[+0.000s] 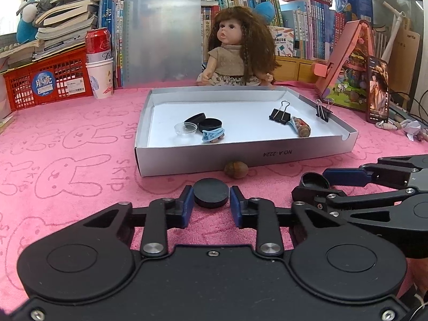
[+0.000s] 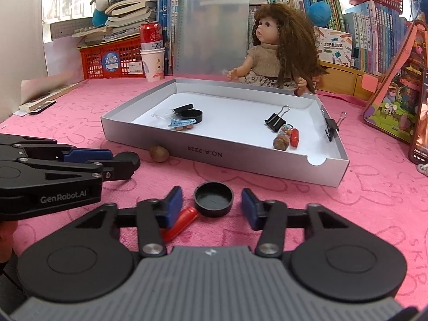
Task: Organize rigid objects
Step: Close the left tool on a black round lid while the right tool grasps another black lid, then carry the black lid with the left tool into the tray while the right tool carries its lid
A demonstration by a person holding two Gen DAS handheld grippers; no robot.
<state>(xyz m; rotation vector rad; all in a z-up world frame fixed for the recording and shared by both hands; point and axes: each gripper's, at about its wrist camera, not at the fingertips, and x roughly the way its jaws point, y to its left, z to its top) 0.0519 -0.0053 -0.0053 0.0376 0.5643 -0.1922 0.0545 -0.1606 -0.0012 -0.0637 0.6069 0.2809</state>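
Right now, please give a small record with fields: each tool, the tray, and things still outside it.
left tool: shut on flat black lid
right tool: open, hollow black cap between its pads, untouched
tray: holds binder clips, black caps, blue clip
outside tray: brown nut by its front wall; red piece by right tool

This looks like a child's room or play corner in a home. A soft pink cloth (image 1: 67,139) with bunny drawings covers the table. A doll (image 1: 235,50) with long brown curly hair sits at the back. Rows of children's books (image 1: 315,26) stand behind her, and blue plush toys (image 2: 318,10) sit on top. A red basket (image 1: 48,80), a paper cup (image 1: 100,79) and a soda can (image 1: 97,44) stand nearby.
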